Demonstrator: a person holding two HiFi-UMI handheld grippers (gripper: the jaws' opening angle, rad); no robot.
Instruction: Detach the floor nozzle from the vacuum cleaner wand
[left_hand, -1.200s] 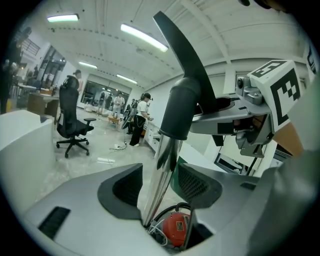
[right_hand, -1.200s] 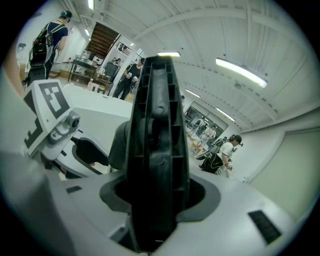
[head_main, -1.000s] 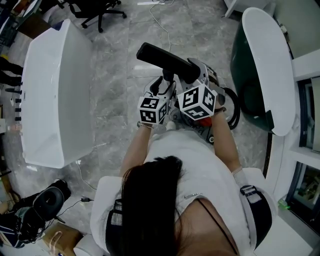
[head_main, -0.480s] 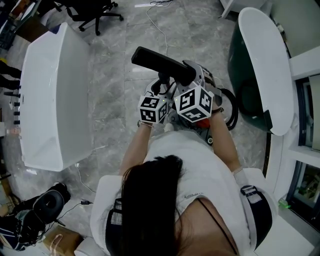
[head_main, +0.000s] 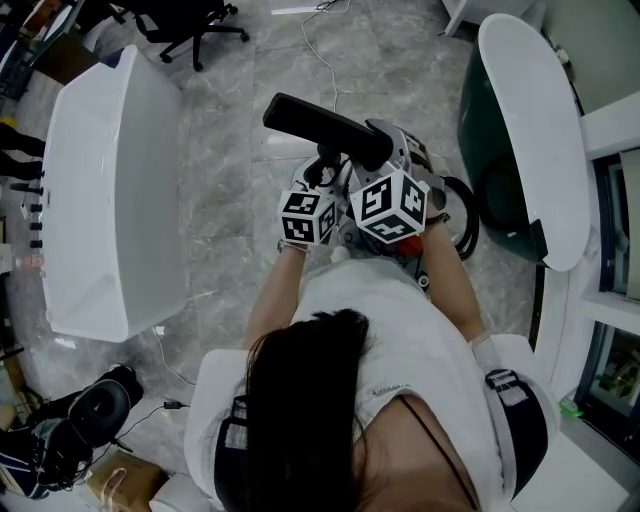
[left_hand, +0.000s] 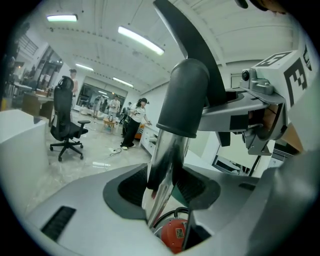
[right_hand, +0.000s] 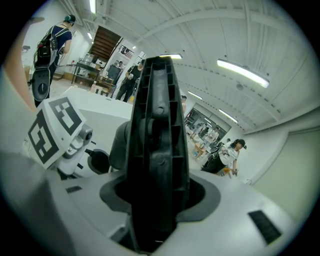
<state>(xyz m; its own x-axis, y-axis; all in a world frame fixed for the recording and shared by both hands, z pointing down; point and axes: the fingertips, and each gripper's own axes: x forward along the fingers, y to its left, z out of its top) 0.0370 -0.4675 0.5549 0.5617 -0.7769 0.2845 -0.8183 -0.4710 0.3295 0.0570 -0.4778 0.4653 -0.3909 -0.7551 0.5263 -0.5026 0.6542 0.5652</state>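
The black floor nozzle (head_main: 318, 128) is held up in front of the seated person, with its underside filling the right gripper view (right_hand: 157, 125). My right gripper (head_main: 365, 162) (right_hand: 157, 195) is shut on it. The chrome wand (left_hand: 162, 165) runs up into the nozzle's dark grey neck (left_hand: 187, 95). My left gripper (head_main: 322, 182) (left_hand: 162, 187) has the wand between its pads. Its jaws have just been closing, and both pads now touch the tube. The two marker cubes sit side by side, hiding the joint in the head view.
The grey vacuum body (head_main: 405, 150) with a black hose (head_main: 466, 218) stands on the floor under the hands; a red part (left_hand: 175, 237) shows below the wand. A white table (head_main: 110, 180) stands left, a white oval top (head_main: 530, 130) right, and an office chair (head_main: 190, 25) behind.
In the head view the nozzle and both grippers sit slightly further left than a second ago. The right gripper's hold on the nozzle looks the same.
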